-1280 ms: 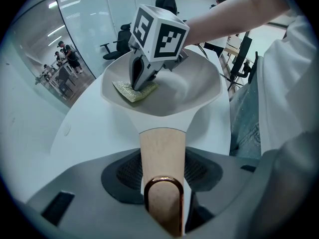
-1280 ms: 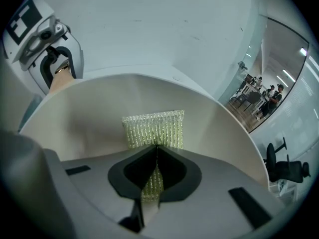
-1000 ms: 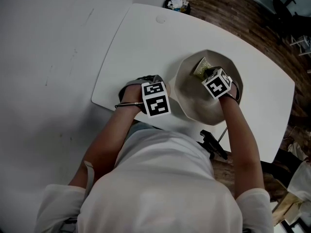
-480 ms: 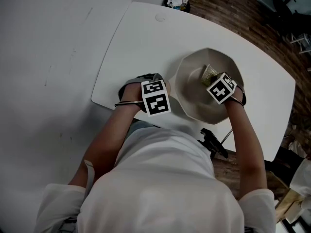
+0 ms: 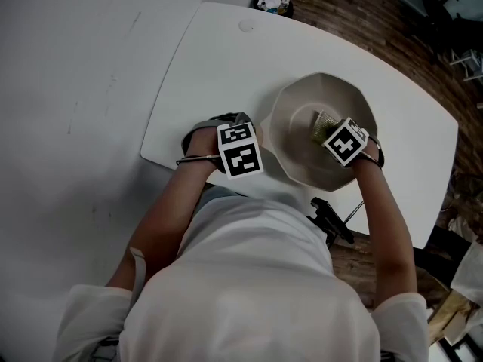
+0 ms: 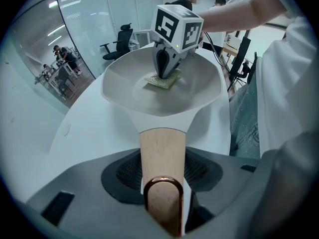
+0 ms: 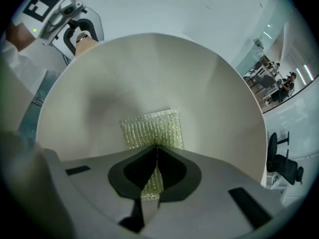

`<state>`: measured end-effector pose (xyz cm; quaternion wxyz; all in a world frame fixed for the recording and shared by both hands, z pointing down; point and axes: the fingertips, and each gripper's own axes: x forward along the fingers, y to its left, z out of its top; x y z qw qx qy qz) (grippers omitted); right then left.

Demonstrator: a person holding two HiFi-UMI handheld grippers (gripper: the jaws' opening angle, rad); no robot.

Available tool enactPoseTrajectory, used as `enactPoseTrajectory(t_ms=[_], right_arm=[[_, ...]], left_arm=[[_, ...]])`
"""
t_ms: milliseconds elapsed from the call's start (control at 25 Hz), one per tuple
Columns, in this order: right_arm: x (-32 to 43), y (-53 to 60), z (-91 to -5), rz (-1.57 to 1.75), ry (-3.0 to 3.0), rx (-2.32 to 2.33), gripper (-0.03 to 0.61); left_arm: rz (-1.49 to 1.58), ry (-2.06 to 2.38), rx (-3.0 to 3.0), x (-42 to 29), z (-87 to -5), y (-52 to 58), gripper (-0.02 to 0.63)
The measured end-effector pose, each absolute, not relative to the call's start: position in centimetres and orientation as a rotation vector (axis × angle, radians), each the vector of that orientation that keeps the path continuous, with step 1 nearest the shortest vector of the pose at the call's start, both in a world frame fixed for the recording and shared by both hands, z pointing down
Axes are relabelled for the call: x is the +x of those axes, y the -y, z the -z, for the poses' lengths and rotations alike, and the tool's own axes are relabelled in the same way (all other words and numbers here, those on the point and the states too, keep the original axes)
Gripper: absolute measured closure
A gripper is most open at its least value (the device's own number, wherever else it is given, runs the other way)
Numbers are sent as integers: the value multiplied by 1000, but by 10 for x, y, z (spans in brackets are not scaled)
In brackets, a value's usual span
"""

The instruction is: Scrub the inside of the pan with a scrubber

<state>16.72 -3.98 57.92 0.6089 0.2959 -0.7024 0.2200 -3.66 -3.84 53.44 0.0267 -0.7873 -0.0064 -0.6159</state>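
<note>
A cream pan [image 5: 302,127] with angular sides rests on the white table [image 5: 211,59]. Its wooden handle [image 6: 162,153] runs back between the jaws of my left gripper [image 6: 162,183], which is shut on it and holds the pan still. My right gripper [image 7: 156,151] is shut on a yellow-green mesh scrubber [image 7: 152,128] and presses it flat on the pan's floor [image 7: 124,83]. In the head view the scrubber [image 5: 324,119] shows just ahead of the right gripper's marker cube [image 5: 346,142]. From the left gripper view, the right gripper [image 6: 164,73] stands upright on the scrubber [image 6: 163,80].
The table's near edge [image 5: 226,187] runs close under both hands. A black device [image 5: 330,221] hangs past that edge at the right. Dark wood floor [image 5: 392,36] lies beyond the table, with a small bin [image 5: 275,4] at the far corner. Office chairs and people stand in the background.
My right gripper has drawn the scrubber back across the pan's floor, from the far side toward the near right. The left gripper and pan have barely moved.
</note>
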Motion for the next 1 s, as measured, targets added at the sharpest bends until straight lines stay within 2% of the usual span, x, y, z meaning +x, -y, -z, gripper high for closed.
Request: enactPoseTrajectory(t_ms=[360, 680, 1000], right_arm=[[146, 19, -580, -693, 1742, 651, 552], [97, 10, -579, -850, 1912, 568, 552], [67, 17, -576, -865, 1980, 573, 552]], left_arm=[[1903, 11, -2428, -37, -536, 39, 396], [1891, -12, -2408, -37, -537, 40, 396], [1887, -29, -2398, -37, -536, 41, 396]])
